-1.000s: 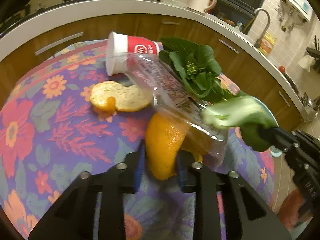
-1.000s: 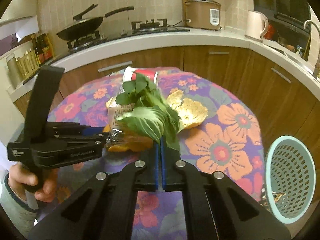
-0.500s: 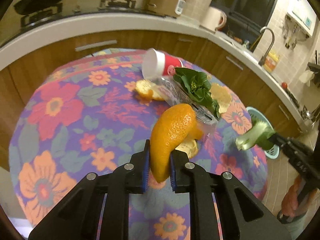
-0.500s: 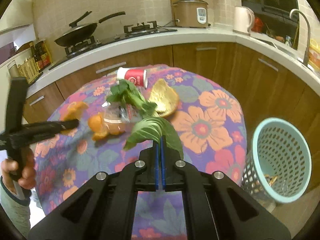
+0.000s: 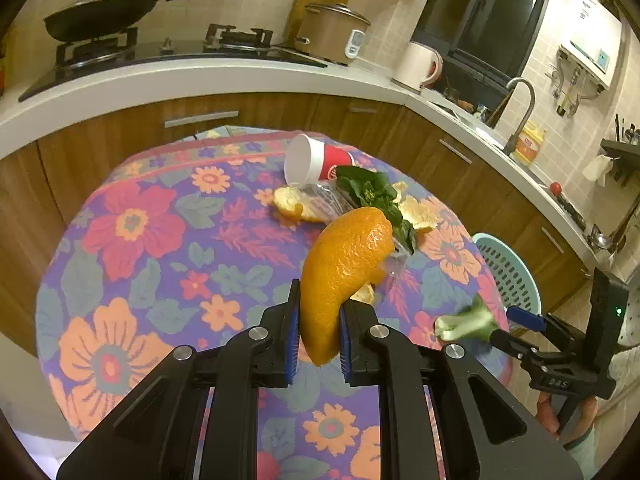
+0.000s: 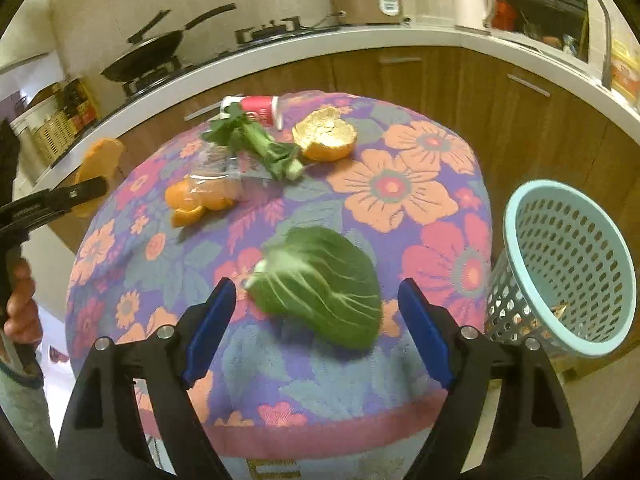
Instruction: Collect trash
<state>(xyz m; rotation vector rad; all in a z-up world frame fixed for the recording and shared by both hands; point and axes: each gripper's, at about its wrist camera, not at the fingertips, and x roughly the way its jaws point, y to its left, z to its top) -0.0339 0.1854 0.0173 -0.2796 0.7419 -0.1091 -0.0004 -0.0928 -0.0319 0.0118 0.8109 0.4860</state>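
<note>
My left gripper (image 5: 318, 336) is shut on a curved piece of orange peel (image 5: 344, 264), held above the flowered tablecloth (image 5: 160, 240). From the right wrist view that gripper (image 6: 92, 192) and its peel (image 6: 100, 160) are at the far left. My right gripper (image 6: 316, 320) has its jaws opening wide. A blurred green leaf (image 6: 320, 284) is loose between them, and neither pad presses on it. It is over the table's near edge, left of the light blue basket (image 6: 568, 264). In the left wrist view the right gripper (image 5: 516, 330) and leaf (image 5: 464, 322) are beside the basket (image 5: 508, 276).
At the table's far side lie a tipped red and white cup (image 6: 256, 108), a leafy green stalk (image 6: 260, 148), a clear plastic wrapper (image 6: 220, 164) and more orange peels (image 6: 326, 140). A wooden counter with a stove, pan and sink curves behind. A hand (image 6: 20, 312) holds the left gripper's handle.
The right jaws have gone from shut on the leaf to wide open, and the leaf has come free. The left gripper has drawn back and up with the orange peel.
</note>
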